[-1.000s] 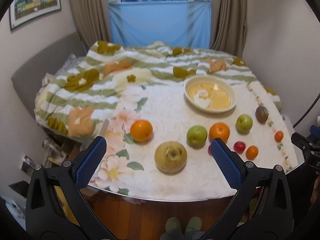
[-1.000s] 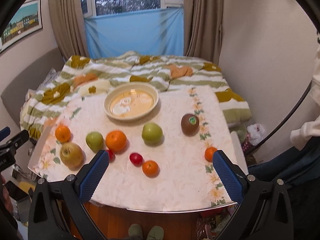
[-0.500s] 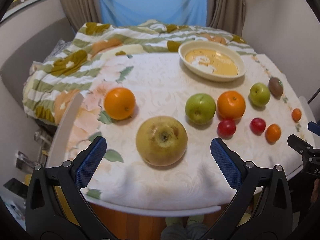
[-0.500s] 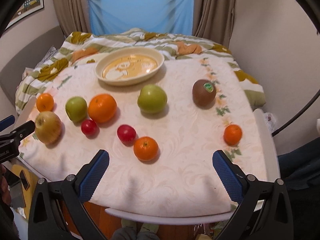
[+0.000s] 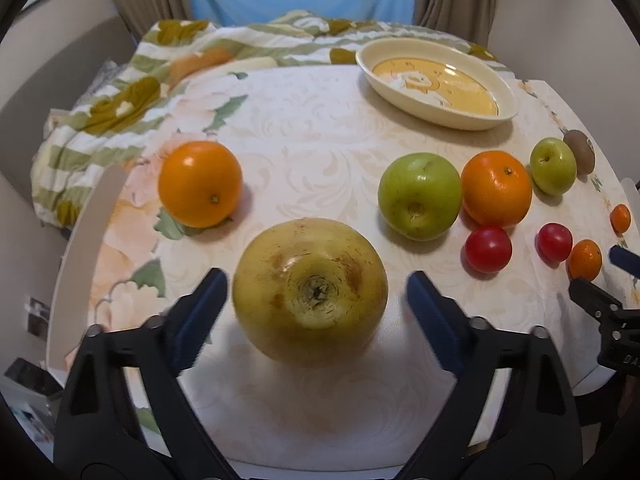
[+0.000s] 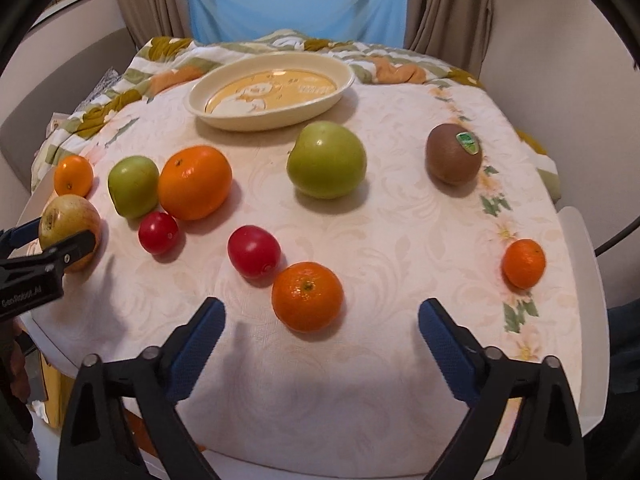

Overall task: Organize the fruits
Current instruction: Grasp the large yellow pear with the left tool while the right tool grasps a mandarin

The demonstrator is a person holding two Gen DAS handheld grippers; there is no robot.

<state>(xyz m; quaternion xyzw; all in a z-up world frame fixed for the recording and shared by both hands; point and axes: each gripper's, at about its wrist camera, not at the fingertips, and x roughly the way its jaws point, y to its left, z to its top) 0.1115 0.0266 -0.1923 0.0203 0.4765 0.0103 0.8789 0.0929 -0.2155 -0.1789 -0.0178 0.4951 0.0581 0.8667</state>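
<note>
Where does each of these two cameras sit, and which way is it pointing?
Left wrist view: rides on the left tongs, looking down along them at the yellow pear between closing jaws, untouched; the right tongs peek in at the right edge.
Right wrist view: rides on the right tongs, aimed down at a mandarin ahead of closing jaws; the left tongs show at the left edge.
Shared: the cream dish and fruits.

right tool (image 6: 320,330) closing, nothing between jaws | mandarin (image 6: 307,296) just ahead | red plum (image 6: 253,251) touching mandarin
</note>
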